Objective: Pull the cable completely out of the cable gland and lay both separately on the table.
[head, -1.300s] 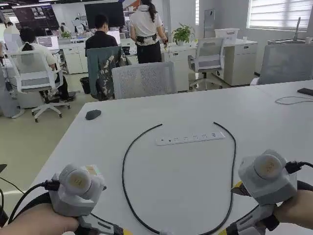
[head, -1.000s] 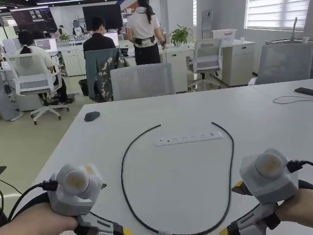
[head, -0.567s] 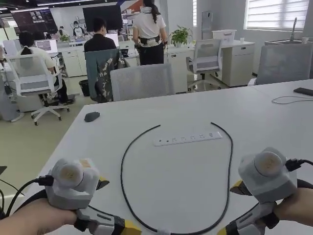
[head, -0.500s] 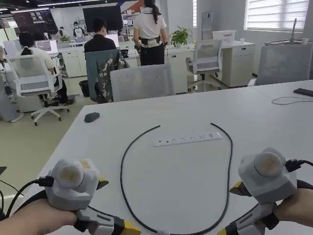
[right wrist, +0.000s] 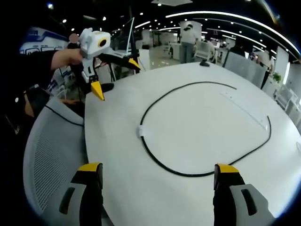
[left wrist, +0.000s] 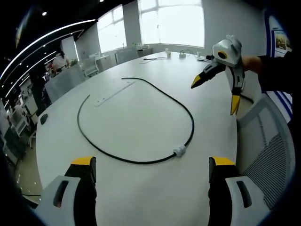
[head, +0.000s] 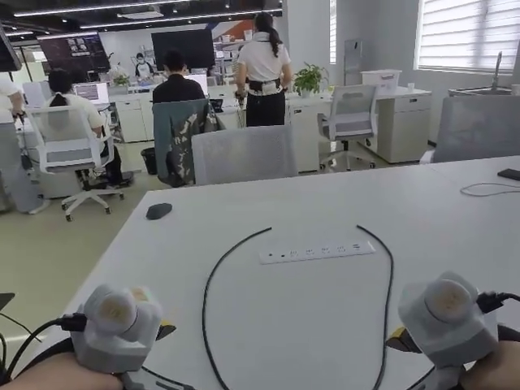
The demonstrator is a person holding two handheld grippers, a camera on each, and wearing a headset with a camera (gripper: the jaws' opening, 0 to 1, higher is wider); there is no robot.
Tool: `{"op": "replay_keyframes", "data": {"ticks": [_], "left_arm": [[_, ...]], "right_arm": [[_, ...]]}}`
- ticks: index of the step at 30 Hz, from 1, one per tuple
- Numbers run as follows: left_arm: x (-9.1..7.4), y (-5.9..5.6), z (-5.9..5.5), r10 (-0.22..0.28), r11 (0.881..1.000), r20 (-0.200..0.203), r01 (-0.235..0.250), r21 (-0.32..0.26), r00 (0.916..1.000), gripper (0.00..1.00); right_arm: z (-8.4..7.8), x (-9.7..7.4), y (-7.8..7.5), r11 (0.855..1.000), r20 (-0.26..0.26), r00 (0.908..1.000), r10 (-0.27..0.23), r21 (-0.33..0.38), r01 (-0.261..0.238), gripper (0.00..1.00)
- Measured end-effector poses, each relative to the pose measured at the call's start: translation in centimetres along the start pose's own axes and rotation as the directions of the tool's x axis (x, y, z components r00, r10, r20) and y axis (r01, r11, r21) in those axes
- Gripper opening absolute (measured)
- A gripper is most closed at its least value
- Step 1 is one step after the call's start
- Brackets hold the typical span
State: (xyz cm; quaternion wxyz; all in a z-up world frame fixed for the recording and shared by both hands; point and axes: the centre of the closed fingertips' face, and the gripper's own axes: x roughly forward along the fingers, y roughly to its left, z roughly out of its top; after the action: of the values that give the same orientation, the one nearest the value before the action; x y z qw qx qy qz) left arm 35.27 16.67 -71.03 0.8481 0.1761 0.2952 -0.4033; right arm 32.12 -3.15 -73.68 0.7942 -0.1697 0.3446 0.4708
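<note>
A black cable [left wrist: 141,163] lies on the white table [head: 309,325] in a big loop, like a horseshoe. It is thin and long. The loop goes around a white power strip [head: 317,253]. The two ends of the cable lie just past the strip, one near each end of it, and they do not meet. The round part of the loop bends away from the strip, toward the person. On that bend, at the spot farthest from the strip, sits the gland [left wrist: 179,151]. It is a small, pale lump. The cable goes in one side of it and comes out the other, so the gland is on the cable. Both lie flat on the table.

The left gripper [left wrist: 152,162] is on the person's side of the strip, well apart from it. Its jaws are spread wide and hold nothing. The right gripper [right wrist: 158,167] is on that same side of the strip, also well apart from it. Its jaws are spread wide too, with nothing between them. The jaw tips are yellow. Neither gripper touches the cable or the gland.
</note>
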Motion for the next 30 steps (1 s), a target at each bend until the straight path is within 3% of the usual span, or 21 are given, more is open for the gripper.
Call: {"op": "replay_keyframes", "data": {"ticks": [7, 11, 14, 22, 24, 26, 30], "left_arm": [[-0.1, 0.0, -0.5, -0.007, 1.000, -0.004, 0.007, -0.012, 1.0000, 0.99], [-0.1, 0.4, -1.6, -0.001, 0.999, -0.007, 0.001, -0.035, 1.0000, 0.99], [-0.4, 1.4, -1.3, 0.061, 0.998, 0.009, -0.061, 0.034, 0.9981, 0.99], [0.6, 0.3, -1.5, 0.021, 1.000, 0.040, -0.021, -0.009, 0.9990, 0.99], [1.3, 0.2, -2.2, 0.023, 1.000, 0.027, -0.023, -0.002, 0.9994, 0.99], [1.7, 0.2, -2.8, 0.030, 0.998, 0.004, -0.030, 0.054, 0.9995, 0.99], [2.3, 0.5, -3.0, 0.014, 1.000, 0.006, -0.014, 0.025, 0.9999, 0.99]], "right_arm": [[0.8, 0.5, -0.3, 1.000, 0.005, 0.9999, 0.009, -0.015, -0.009, 0.99], [0.7, 1.2, -0.2, 1.000, -0.001, 0.9998, 0.018, -0.024, -0.018, 0.99], [0.6, 1.6, -0.1, 0.999, -0.015, 0.9996, 0.023, -0.031, -0.024, 0.99], [1.5, 2.7, 0.4, 0.997, 0.010, 0.9996, 0.028, -0.074, -0.027, 0.99], [1.3, 3.4, 0.9, 0.996, -0.001, 0.9988, 0.048, -0.074, -0.048, 0.99], [1.0, 4.0, 1.0, 0.995, -0.013, 0.9984, 0.056, -0.088, -0.057, 0.99], [0.6, 4.8, 0.5, 0.994, -0.021, 0.9979, 0.061, -0.086, -0.063, 0.99]]}}
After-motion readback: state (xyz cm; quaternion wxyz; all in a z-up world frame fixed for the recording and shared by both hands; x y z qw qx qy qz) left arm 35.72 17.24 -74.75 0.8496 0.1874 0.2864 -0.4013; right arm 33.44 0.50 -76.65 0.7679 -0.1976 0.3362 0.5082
